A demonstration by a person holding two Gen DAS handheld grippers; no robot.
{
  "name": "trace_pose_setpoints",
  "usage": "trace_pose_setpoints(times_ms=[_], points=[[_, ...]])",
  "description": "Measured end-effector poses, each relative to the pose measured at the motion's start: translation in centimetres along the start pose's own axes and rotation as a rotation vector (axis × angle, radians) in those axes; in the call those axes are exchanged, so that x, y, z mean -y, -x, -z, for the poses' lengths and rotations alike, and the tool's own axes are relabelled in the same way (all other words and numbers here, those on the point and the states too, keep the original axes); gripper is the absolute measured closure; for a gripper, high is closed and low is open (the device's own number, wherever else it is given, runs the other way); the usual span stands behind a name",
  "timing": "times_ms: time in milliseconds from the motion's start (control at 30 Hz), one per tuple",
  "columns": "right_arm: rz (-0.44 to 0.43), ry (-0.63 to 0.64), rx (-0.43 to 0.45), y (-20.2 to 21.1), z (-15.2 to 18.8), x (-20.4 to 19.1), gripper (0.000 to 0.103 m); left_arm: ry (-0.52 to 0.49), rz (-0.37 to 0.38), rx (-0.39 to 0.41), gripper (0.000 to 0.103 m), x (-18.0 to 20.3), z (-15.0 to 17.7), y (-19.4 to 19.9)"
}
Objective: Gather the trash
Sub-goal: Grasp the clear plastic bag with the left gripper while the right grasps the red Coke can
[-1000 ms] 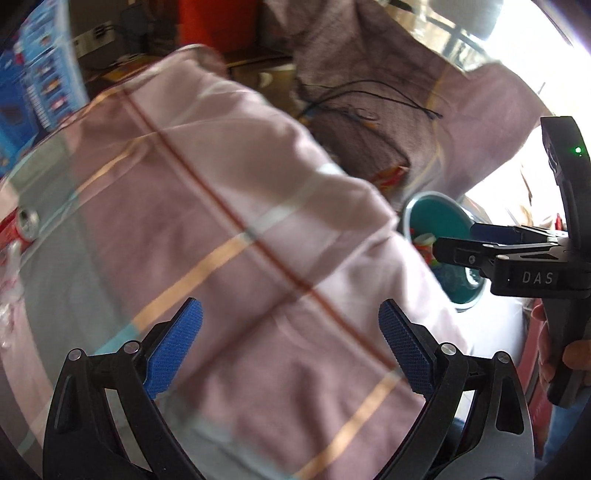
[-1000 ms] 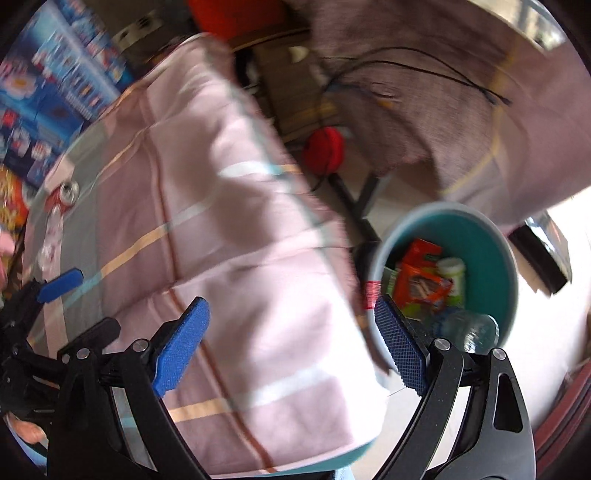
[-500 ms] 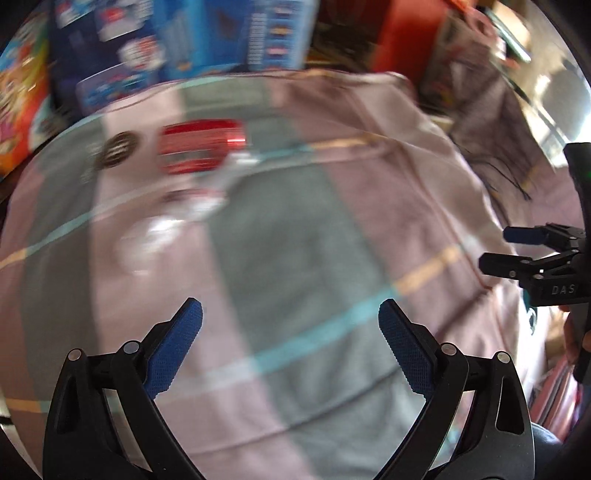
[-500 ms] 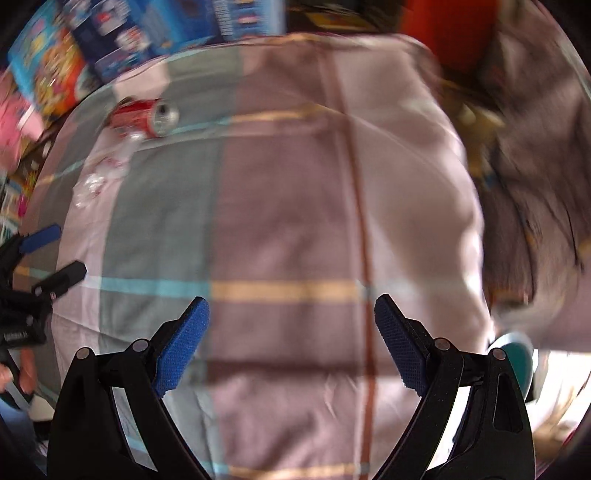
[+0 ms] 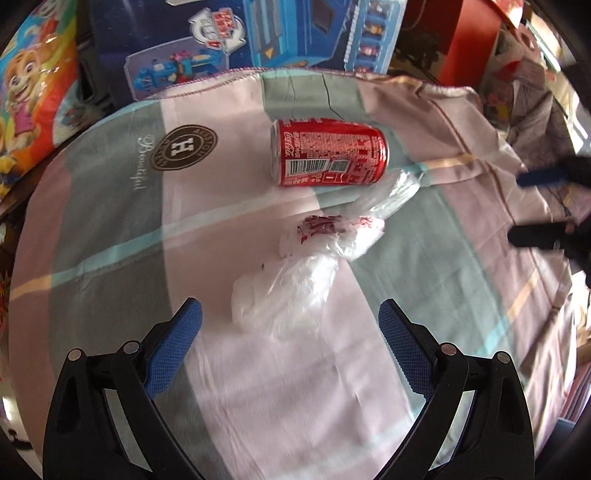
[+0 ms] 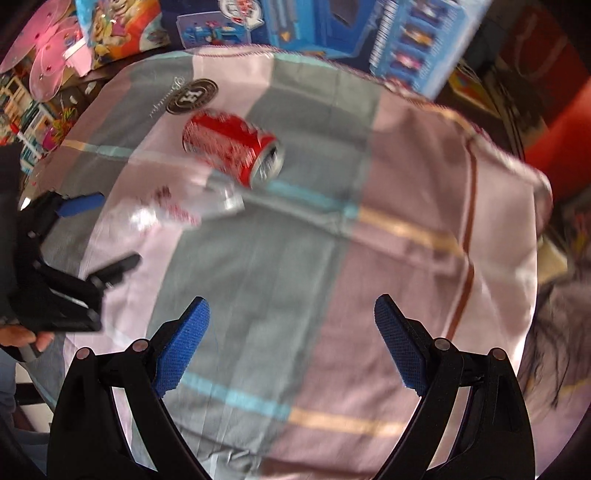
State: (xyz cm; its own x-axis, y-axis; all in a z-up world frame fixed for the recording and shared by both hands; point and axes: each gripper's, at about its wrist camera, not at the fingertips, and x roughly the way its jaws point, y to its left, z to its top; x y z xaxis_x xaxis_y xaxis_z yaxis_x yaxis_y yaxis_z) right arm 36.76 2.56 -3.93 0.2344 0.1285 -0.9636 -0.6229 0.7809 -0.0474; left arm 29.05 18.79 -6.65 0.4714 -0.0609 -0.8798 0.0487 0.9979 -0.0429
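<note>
A red cola can (image 5: 328,150) lies on its side on the checked tablecloth (image 5: 110,221). A crumpled clear plastic bag (image 5: 295,273) with red print lies just in front of it. My left gripper (image 5: 290,332) is open and empty, just short of the bag. My right gripper (image 6: 291,338) is open and empty over the cloth, some way from the can (image 6: 232,151) and the bag (image 6: 173,210). Each gripper shows in the other's view: the right one (image 5: 539,206), the left one (image 6: 99,232).
Blue toy boxes (image 5: 258,33) and a colourful cartoon package (image 5: 29,85) stand behind the table's far edge. A dark round logo (image 5: 184,147) is printed on the cloth. A red object (image 6: 554,122) and dark cloth lie off to the right.
Both views have swung from the teal trash bin and the table's side to the tabletop. The can and bag are now much closer, with the bag right in front of my left gripper.
</note>
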Motion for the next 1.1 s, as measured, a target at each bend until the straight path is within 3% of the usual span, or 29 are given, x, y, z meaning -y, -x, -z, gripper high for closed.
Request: trace_pose_setpoints(times_ms=[133, 200, 233, 267, 367, 633, 800, 867, 1000, 1100], points=[[0.036, 0.079, -0.014, -0.9, -2.9, -0.8, 0.016, 0.003, 0.020, 0.007, 0.011, -0.2, -0.5, -1.3], [0.043, 0.116, -0.024, -1.6, -4.4, -1.3, 0.016, 0.006, 0.030, 0.008, 0.023, -0.5, -0.8, -1.8], [0.045, 0.127, -0.025, -1.9, -4.9, -1.5, 0.016, 0.012, 0.038, 0.004, 0.039, -0.7, -0.9, -2.1], [0.047, 0.143, -0.024, -2.3, -5.8, -1.7, 0.016, 0.014, 0.042, -0.005, 0.049, -0.9, -0.9, -2.4], [0.030, 0.183, -0.023, -3.2, -7.8, -2.7, 0.016, 0.007, 0.045, 0.007, 0.062, -1.2, -1.1, -2.4], [0.020, 0.315, -0.038, -6.2, -11.9, -5.5, 0.016, 0.052, 0.050, -0.006, 0.065, -4.3, -0.5, -1.4], [0.030, 0.343, -0.082, -8.8, -13.3, -5.8, 0.029, 0.076, 0.024, -0.013, 0.059, -5.8, 0.0, -1.2], [0.025, 0.349, -0.107, -9.8, -13.3, -5.9, 0.044, 0.077, 0.027, -0.017, 0.051, -5.9, 0.1, -1.3], [0.033, 0.352, -0.090, -10.0, -12.6, -6.3, 0.049, 0.067, 0.011, -0.003, 0.050, -5.5, -0.4, -1.8], [0.039, 0.306, -0.067, -9.0, -11.8, -5.4, 0.051, 0.081, 0.006, 0.009, 0.065, -5.4, -0.7, -1.9]])
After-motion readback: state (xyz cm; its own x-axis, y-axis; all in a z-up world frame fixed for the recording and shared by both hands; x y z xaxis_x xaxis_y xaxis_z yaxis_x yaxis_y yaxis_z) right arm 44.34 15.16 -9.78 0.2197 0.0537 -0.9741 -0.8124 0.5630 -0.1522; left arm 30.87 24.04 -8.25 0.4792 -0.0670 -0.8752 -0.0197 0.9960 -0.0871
